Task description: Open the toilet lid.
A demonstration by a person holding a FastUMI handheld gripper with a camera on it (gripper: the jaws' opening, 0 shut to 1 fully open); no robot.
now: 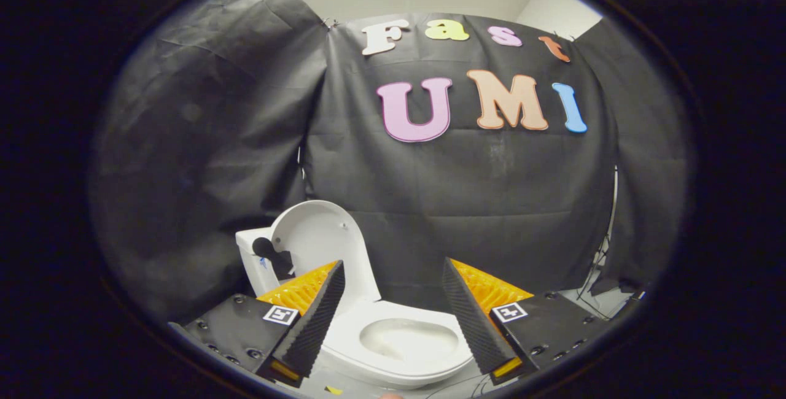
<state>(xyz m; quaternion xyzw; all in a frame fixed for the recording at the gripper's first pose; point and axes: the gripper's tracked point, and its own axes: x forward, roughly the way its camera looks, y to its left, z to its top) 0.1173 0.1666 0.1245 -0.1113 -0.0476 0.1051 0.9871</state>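
Note:
A white toilet [393, 350] stands below and just ahead of my fingers, its bowl showing between them. Its lid [322, 242] is raised upright and leans back toward the white tank [249, 258], beyond my left finger. The seat ring lies flat around the bowl. My gripper [393, 267] is open, with a wide gap between the fingers and nothing held. The left finger [316, 319] covers part of the lid's lower edge. A dark object sits on the tank beside the lid.
Black cloth walls close in behind and to both sides of the toilet. Thin cables [599, 264] hang at the right where the cloth ends, above a pale floor strip [592, 298].

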